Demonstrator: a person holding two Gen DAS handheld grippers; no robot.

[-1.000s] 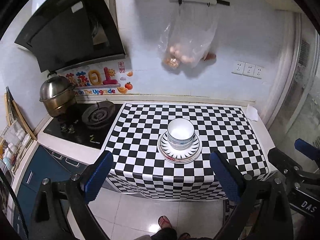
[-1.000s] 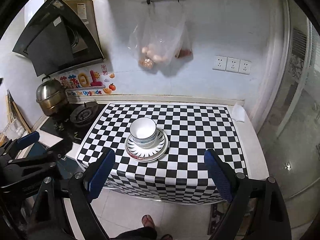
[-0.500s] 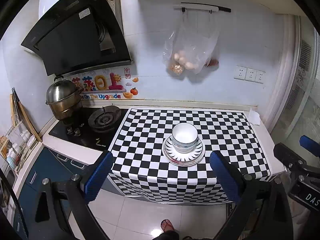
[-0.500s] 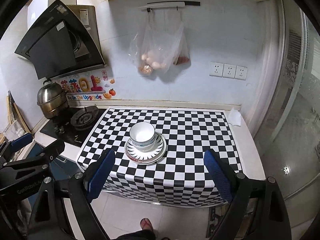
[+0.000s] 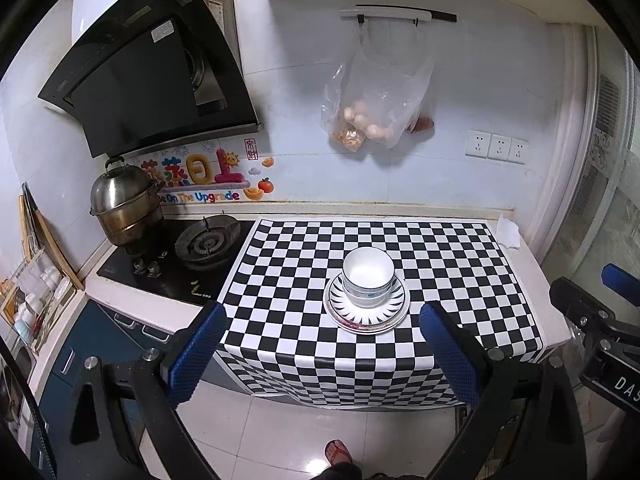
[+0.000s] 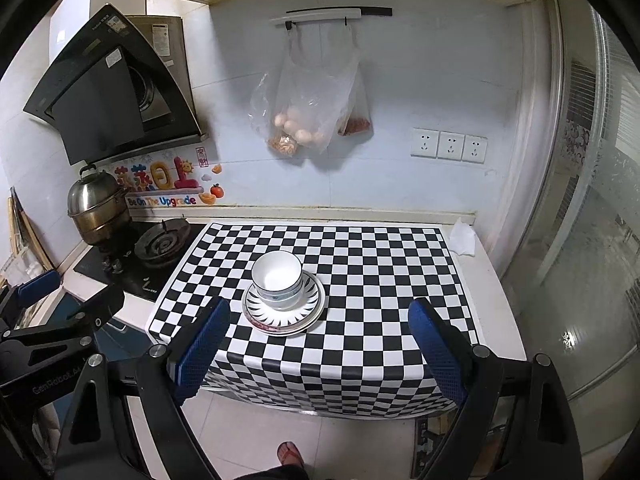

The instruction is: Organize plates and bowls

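Left wrist view: wall sticker (image 5: pixel 200 197) reading "On The Upgrade"; stacked bowls (image 5: pixel 368 276) on plates (image 5: pixel 366 314), checkered tabletop (image 5: pixel 460 280); both hand-held grippers, left (image 5: pixel 322 354) and right (image 6: pixel 316 348), spread, empty.

Wall sticker (image 6: pixel 162 201): "Be On The Upgrade".

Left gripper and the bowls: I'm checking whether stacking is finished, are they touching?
Apart. The left wrist view shows the left gripper open, with checkered cloth between it and the bowls.

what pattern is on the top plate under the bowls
Black spokes radiating on white, clearest in the right wrist view: top plate.
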